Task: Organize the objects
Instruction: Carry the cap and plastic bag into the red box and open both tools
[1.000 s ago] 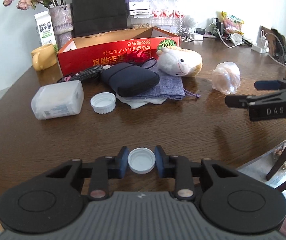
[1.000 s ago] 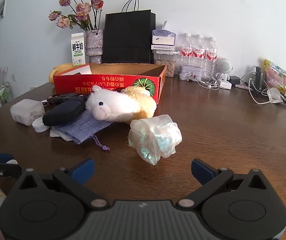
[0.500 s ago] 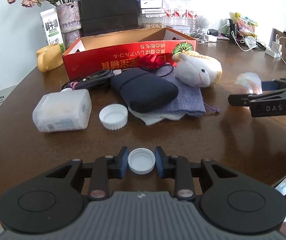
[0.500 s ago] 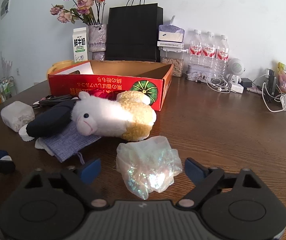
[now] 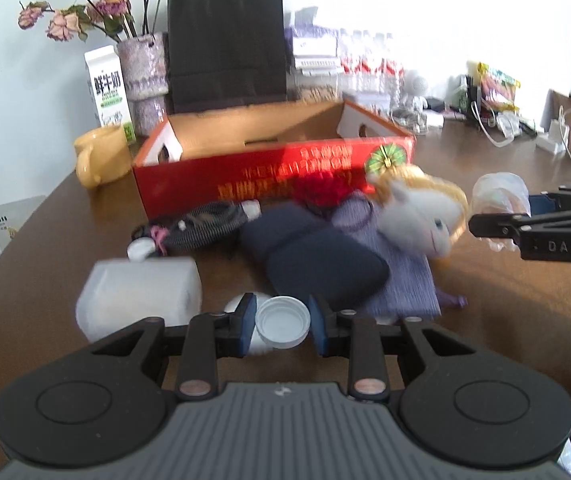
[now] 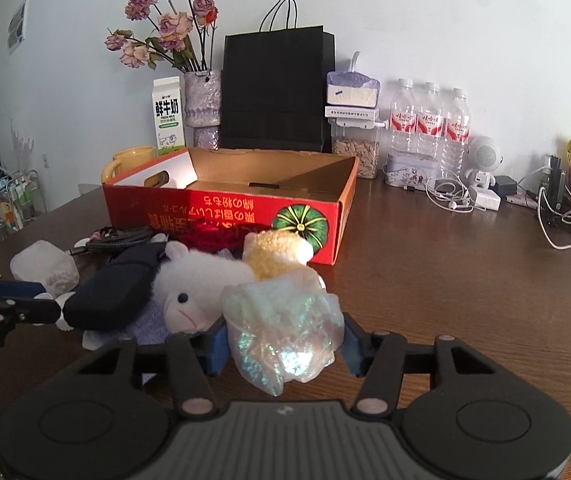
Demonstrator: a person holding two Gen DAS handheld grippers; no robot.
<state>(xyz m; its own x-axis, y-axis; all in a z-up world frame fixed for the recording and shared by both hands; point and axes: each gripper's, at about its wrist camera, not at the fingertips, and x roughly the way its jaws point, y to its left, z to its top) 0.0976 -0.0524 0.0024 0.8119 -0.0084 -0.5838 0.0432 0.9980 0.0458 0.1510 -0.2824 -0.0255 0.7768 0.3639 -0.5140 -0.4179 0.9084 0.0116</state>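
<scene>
Little is done as far as the views show: the red box [image 6: 229,204] looks empty inside, and everything else lies outside it. The left hand-held gripper [image 5: 281,324] is clamped on a white cap [image 5: 283,326], carried above the counter [image 6: 445,272] in front of the box. The right hand-held gripper [image 6: 283,344] has its fingers closed onto an iridescent wrapper [image 6: 285,332] — whether it is lifted clear of the counter I cannot tell. Left to sort, judging by the clutter: the plush [image 6: 205,284], dark pouch [image 6: 113,292], purple cloth [image 5: 401,280], cable [image 5: 201,228], clear tub [image 5: 141,300] and a second cap [image 5: 237,306] half hidden behind the left fingers — all near the box front.
</scene>
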